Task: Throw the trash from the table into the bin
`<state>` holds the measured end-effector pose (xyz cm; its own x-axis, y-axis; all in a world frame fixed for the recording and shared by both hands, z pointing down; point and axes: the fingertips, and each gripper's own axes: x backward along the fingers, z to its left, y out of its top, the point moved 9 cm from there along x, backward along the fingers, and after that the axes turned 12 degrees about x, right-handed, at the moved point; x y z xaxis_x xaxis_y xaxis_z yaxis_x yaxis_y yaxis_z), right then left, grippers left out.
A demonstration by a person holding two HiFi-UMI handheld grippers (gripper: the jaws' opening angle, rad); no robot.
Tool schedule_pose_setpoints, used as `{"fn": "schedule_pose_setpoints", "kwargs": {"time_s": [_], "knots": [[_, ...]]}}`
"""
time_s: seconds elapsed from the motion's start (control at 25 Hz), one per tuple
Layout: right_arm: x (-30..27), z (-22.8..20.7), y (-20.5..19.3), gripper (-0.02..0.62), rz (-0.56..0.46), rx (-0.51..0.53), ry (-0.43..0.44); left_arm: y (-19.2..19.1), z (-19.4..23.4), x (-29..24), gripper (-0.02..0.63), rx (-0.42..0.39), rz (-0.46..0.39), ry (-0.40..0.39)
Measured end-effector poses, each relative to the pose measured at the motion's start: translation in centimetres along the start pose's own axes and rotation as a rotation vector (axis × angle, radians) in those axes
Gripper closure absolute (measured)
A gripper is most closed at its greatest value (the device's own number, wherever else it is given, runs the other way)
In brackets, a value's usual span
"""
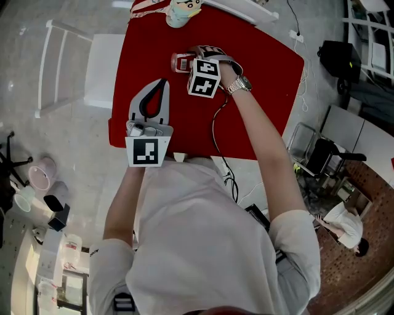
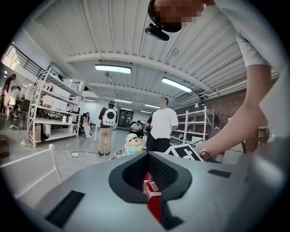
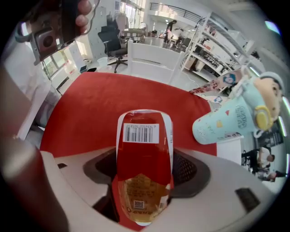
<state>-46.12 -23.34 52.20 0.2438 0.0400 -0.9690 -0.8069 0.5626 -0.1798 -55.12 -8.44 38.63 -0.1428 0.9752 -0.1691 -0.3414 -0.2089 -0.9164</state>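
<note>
Toward the far edge of the red table (image 1: 258,92), near its middle, lies the trash: a red packet (image 3: 143,145) with a white barcode label facing up. It is off to one side of a pale blue toy figure (image 1: 180,11) standing right at the far edge. The right gripper (image 3: 145,181) reaches over the table to the packet; its jaws are spread only as wide as the packet and pinch it on both sides, probably so it can be lifted clear. I cannot tell whether it is off the cloth yet. The left gripper (image 2: 152,190) hovers over the near left corner, out of the way; its jaws are pressed almost together with nothing between them. A pink tub (image 1: 41,173) on the floor, well off the left edge, may be the bin.
</note>
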Motion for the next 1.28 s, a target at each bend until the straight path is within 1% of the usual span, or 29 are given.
{"fn": "schedule_pose_setpoints", "kwargs": {"time_s": [0.16, 0.32, 0.48, 0.6, 0.68, 0.76, 0.84, 0.92, 1.04, 1.16, 1.28], "knots": [[3.1, 0.9, -0.5, 0.256, -0.064, -0.119, -0.132, -0.1, -1.1, 0.2, 0.603, 0.006, 0.01, -0.028], [6.3, 2.7, -1.0, 0.256, -0.14, -0.255, -0.232, -0.2, -2.4, 0.3, 0.603, -0.014, 0.015, -0.068], [9.5, 4.7, -1.7, 0.256, -0.224, -0.431, -0.367, 0.0, -3.5, 0.3, 0.603, -0.015, 0.01, -0.092], [11.8, 6.3, -2.3, 0.256, -0.276, -0.555, -0.462, 0.0, -4.0, 0.1, 0.603, -0.038, 0.024, -0.113], [13.5, 7.6, -2.8, 0.256, -0.312, -0.641, -0.527, 0.2, -4.3, 0.0, 0.603, -0.053, 0.017, -0.127], [15.0, 9.0, -3.1, 0.256, -0.376, -0.73, -0.581, 0.3, -4.8, 0.2, 0.603, -0.066, 0.0, -0.139], [16.3, 9.9, -3.2, 0.256, -0.437, -0.796, -0.643, 0.2, -5.3, 0.1, 0.603, -0.068, -0.01, -0.158], [17.7, 10.6, -3.4, 0.256, -0.466, -0.863, -0.715, 0.0, -5.8, -0.2, 0.603, -0.068, -0.001, -0.188], [20.0, 11.8, -3.9, 0.256, -0.497, -0.966, -0.822, 0.2, -7.4, -0.8, 0.603, -0.078, 0.015, -0.255], [22.0, 14.0, -5.6, 0.256, -0.51, -1.046, -0.935, 0.2, -10.2, -1.4, 0.603, -0.096, 0.019, -0.323], [23.8, 16.9, -7.8, 0.256, -0.515, -1.121, -1.037, -0.5, -13.3, -2.0, 0.603, -0.105, 0.034, -0.369]]}}
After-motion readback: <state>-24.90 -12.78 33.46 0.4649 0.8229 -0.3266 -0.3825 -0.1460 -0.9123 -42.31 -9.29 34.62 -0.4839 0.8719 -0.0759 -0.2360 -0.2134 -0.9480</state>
